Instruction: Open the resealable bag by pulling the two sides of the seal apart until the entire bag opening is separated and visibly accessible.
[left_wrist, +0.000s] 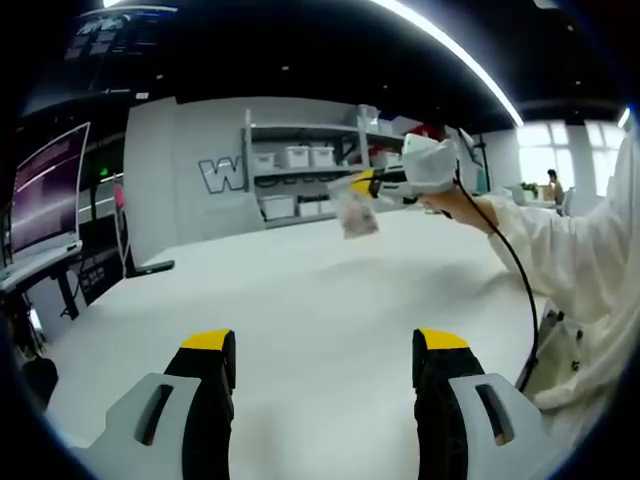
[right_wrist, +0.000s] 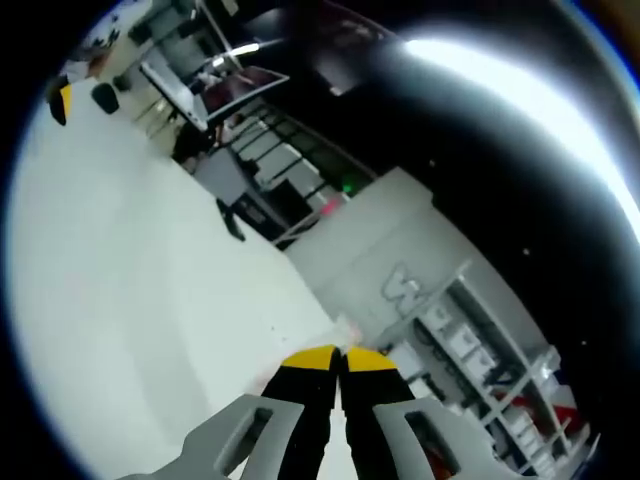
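Left gripper view shows my left gripper (left_wrist: 324, 355) low over the white table (left_wrist: 300, 300), its 2 yellow-tipped jaws spread wide with nothing between them, pointed toward the bag as if ready to take the free side of the seal. My right gripper (left_wrist: 372, 184) is held up in the air, well above the table, pinching the resealable bag (left_wrist: 357, 212) by 1 upper edge so it hangs free, clear of the surface. In the right gripper view those jaws sit nearly closed. The bag looks small, clear and crinkled; I cannot tell whether its seal has parted.
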